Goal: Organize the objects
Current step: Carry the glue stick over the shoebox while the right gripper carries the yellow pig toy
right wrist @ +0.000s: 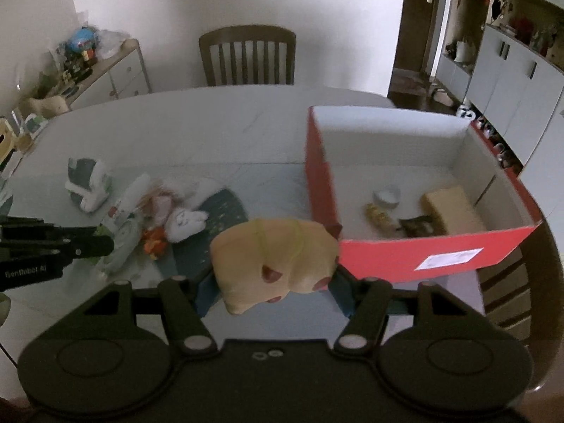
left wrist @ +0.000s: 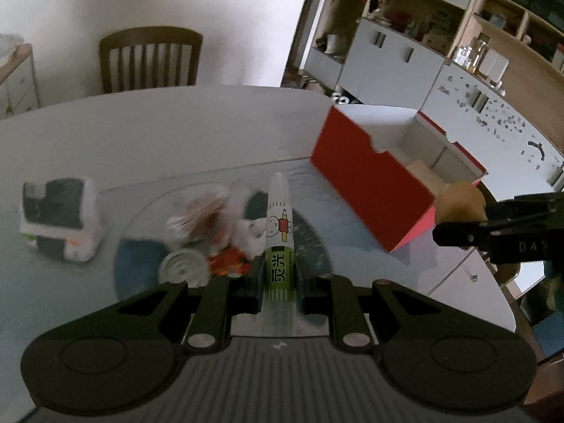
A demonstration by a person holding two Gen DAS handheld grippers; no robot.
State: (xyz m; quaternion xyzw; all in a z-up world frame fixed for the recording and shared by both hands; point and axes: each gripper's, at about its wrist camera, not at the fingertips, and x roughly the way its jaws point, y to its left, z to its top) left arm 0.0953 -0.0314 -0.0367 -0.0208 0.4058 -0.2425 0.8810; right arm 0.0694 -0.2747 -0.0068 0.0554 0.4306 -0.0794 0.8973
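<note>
My left gripper (left wrist: 278, 275) is shut on a white and green glue tube (left wrist: 279, 232) that points forward above the table. My right gripper (right wrist: 273, 282) is shut on a tan soft toy (right wrist: 275, 261), held just left of the red box's (right wrist: 416, 257) near corner; the toy also shows in the left wrist view (left wrist: 460, 202). The red box (left wrist: 366, 179) is open, white inside, and holds a tan block (right wrist: 453, 208), a small round cup (right wrist: 387, 195) and some small items. A pile of small toys (right wrist: 176, 218) lies on a dark mat (right wrist: 215, 225).
A white and dark toy robot (right wrist: 88, 183) stands left of the pile. A clear round lid (left wrist: 183, 266) lies by the pile. A wooden chair (right wrist: 246, 56) stands at the table's far side. Cabinets (right wrist: 511, 70) line the right wall.
</note>
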